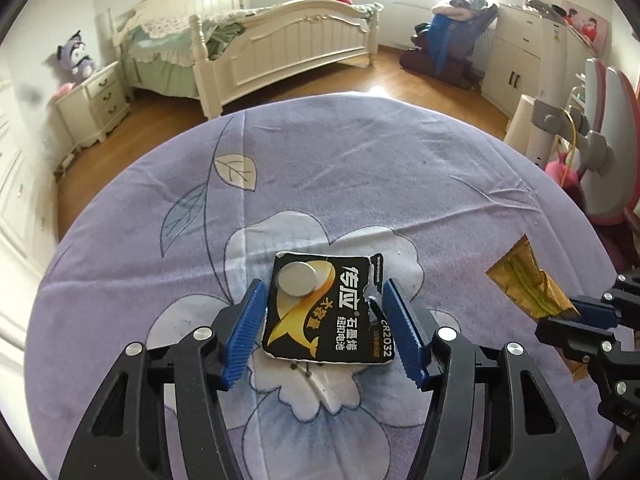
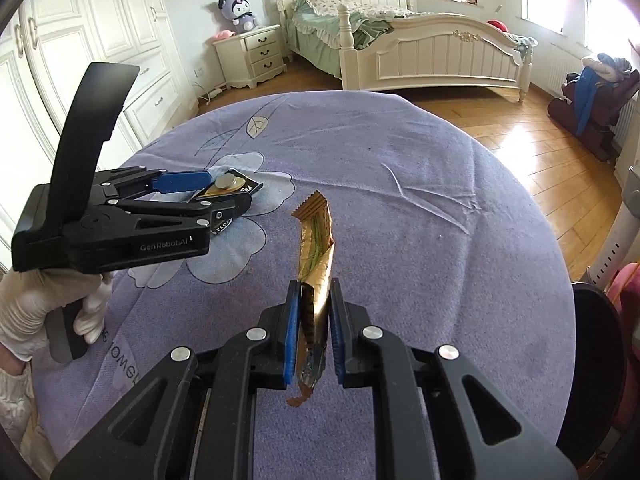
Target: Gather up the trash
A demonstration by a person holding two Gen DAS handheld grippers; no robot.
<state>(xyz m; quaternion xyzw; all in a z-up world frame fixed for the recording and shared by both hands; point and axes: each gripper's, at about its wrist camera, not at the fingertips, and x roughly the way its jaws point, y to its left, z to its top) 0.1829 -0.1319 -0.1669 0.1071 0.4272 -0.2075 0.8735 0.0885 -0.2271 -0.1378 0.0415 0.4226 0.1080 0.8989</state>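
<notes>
Pick-up step: right gripper (image 2: 314, 328) clamps the gold wrapper (image 2: 318, 248); left gripper (image 1: 324, 320), jaws apart, straddles the battery card (image 1: 328, 308) (flat on the counter), which needs closing on next.

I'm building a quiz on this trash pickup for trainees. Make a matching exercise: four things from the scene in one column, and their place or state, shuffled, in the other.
Things:
1. gold wrapper
2. battery card
3. plush toy
4. left gripper

Places or states:
A. sits on the nightstand by the bed
B. open, fingers either side of a card
C. pinched in the right gripper
D. lies flat on the purple cloth, between blue pads

Pairs: 1-C, 2-D, 3-A, 4-B
</notes>
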